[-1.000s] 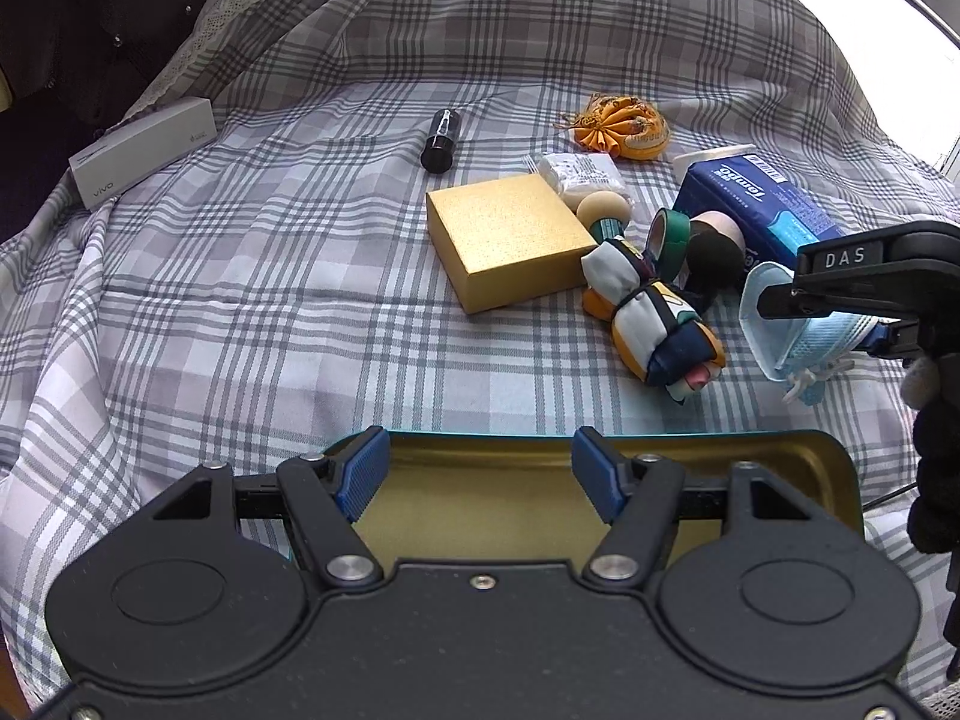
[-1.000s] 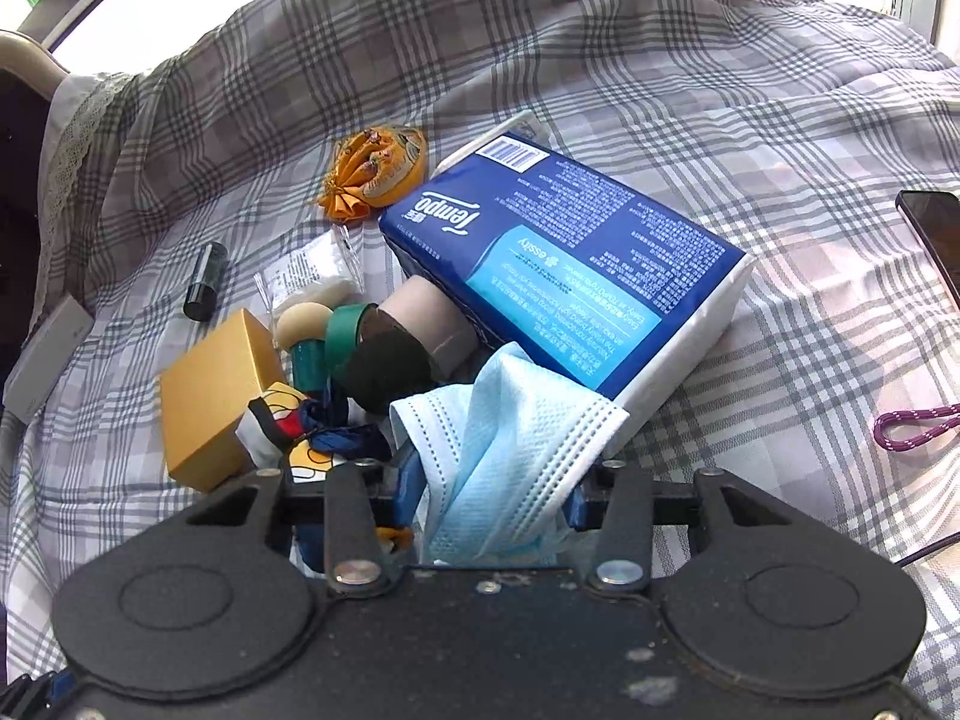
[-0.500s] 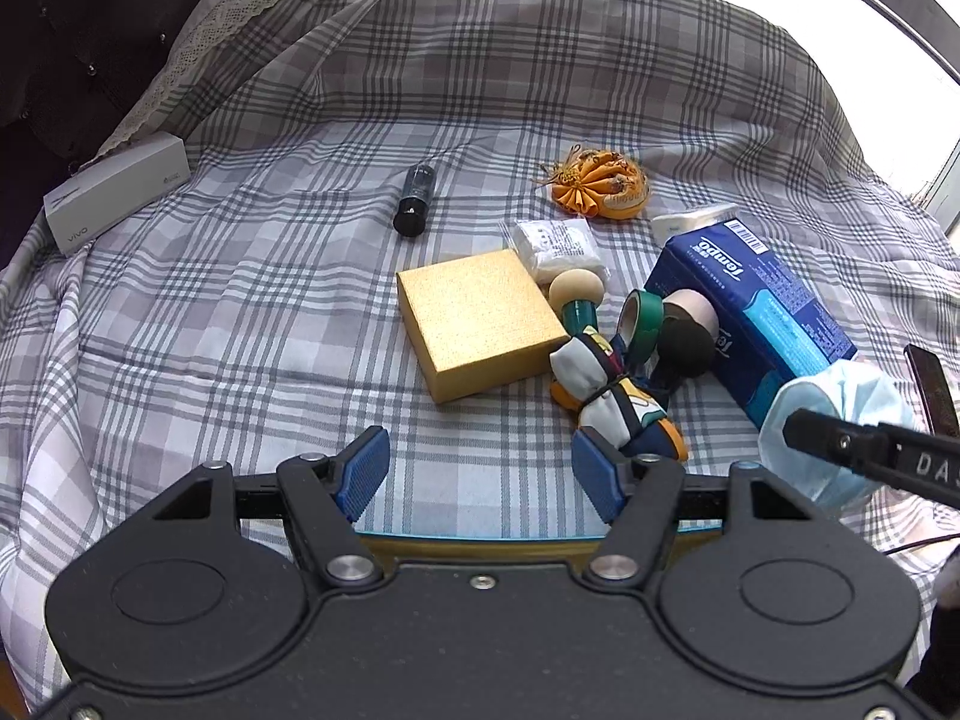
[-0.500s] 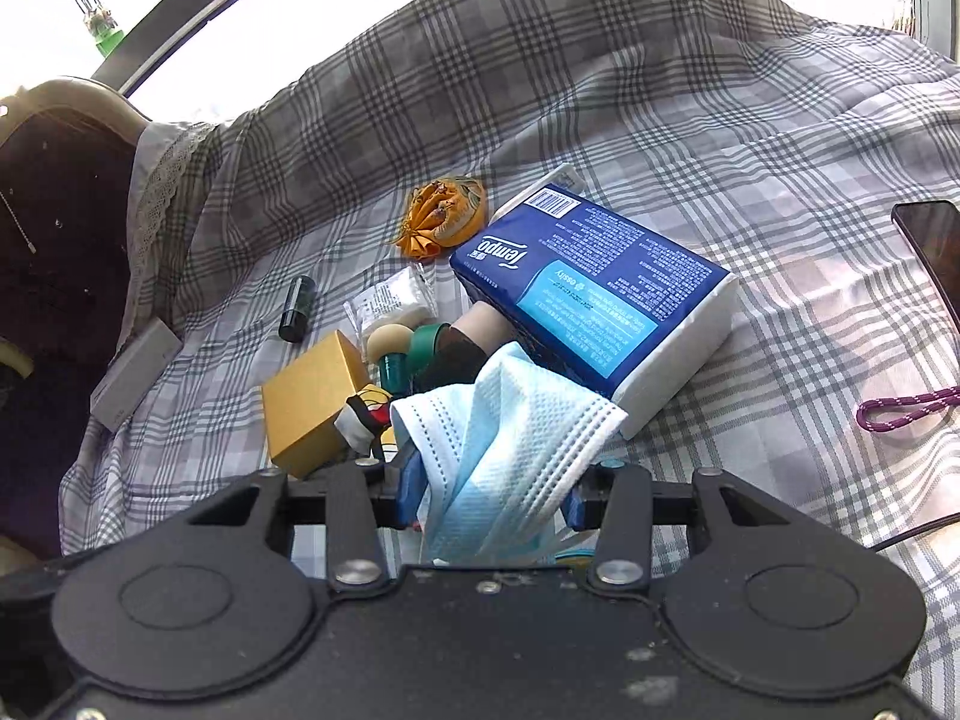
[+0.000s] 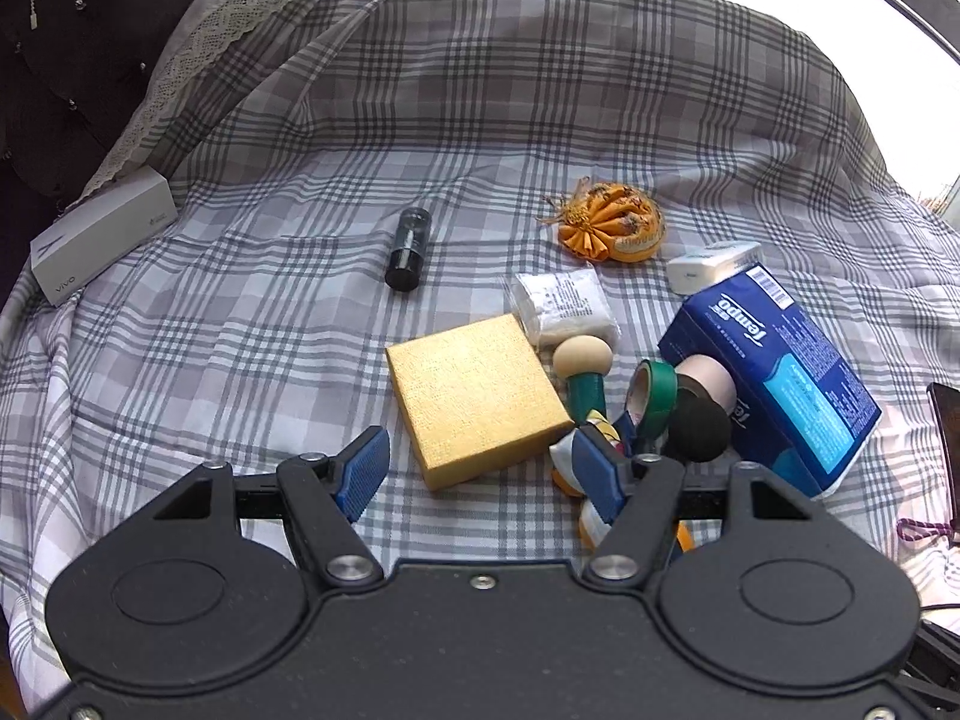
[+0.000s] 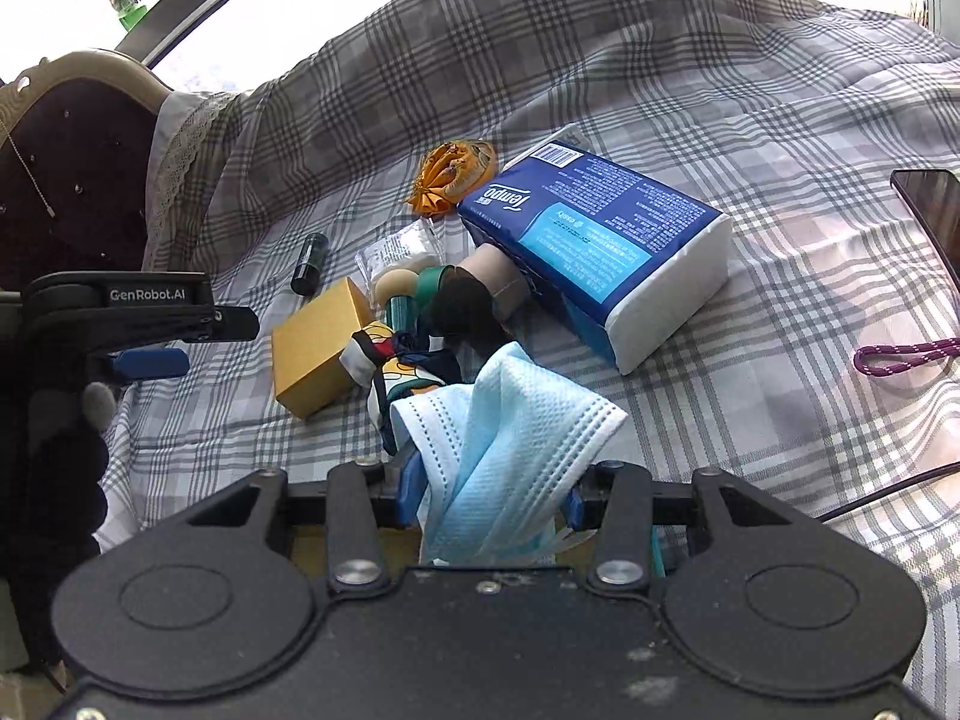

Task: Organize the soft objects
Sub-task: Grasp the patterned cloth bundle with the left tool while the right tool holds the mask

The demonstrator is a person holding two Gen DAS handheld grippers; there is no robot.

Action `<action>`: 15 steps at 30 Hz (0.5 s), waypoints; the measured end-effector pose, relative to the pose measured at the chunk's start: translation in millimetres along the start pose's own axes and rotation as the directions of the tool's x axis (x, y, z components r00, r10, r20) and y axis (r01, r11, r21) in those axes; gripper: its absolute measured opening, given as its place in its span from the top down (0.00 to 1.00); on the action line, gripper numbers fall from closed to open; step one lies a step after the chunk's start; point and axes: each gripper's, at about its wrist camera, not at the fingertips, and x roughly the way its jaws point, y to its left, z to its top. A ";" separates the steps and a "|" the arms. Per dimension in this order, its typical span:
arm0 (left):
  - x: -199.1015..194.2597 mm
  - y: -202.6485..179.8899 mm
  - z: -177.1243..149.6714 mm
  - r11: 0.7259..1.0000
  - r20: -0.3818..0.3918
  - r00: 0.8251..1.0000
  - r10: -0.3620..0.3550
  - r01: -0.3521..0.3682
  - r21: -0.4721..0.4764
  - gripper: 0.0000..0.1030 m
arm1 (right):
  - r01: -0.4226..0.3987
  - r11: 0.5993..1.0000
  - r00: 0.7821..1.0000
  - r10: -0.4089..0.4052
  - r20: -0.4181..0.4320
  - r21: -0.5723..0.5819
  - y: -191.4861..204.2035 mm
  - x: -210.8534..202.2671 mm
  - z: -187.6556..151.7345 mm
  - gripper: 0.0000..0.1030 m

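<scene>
Far to the left of our left gripper (image 5: 480,468) lies the white box (image 5: 102,246), and ahead of it to the left the black tube (image 5: 409,249); neither is soft, so we leave them. This gripper is empty with its jaws spread wide, and just past them sits the gold box (image 5: 474,399). Against its right finger (image 5: 594,474) is the scarf (image 5: 567,456), a soft bundle we could take next; we should close on its bulk, not a loose fold, and keep clear of the tape rolls (image 5: 657,399) touching it. Ahead and right are the orange fan (image 5: 609,228) and the tissue pack (image 5: 774,378).

Our right gripper (image 6: 489,495) is clamped on the mask (image 6: 510,444), which bunches up between its blue pads (image 6: 411,489) and drapes forward over the scarf below. Under this gripper a yellowish surface shows; it may be a tray, though we cannot be sure from so little of it. To place well we should hold the squeeze firm until the mask is over its spot, lower until the cloth rests, then let go, watching that the ear loops do not snag on a finger. To the right, the phone (image 6: 933,210) and purple cord (image 6: 906,355) lie well apart.
</scene>
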 end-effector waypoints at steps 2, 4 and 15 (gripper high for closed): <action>6.0 -11.2 -5.8 0.999 -0.037 0.999 -0.034 0.035 0.012 0.39 | 0.004 1.000 1.000 -0.004 -0.003 0.006 -2.7 0.9 -1.0 0.59; 12.1 -20.9 -10.1 0.998 -0.066 0.996 -0.060 0.061 0.017 0.39 | 0.009 1.000 1.000 -0.009 -0.006 0.011 -5.4 1.6 -1.8 0.59; 52.7 -52.7 -16.5 0.998 -0.146 0.987 -0.061 0.063 0.008 0.39 | 0.028 1.000 0.999 -0.028 0.015 0.013 -16.5 -10.0 -7.9 0.59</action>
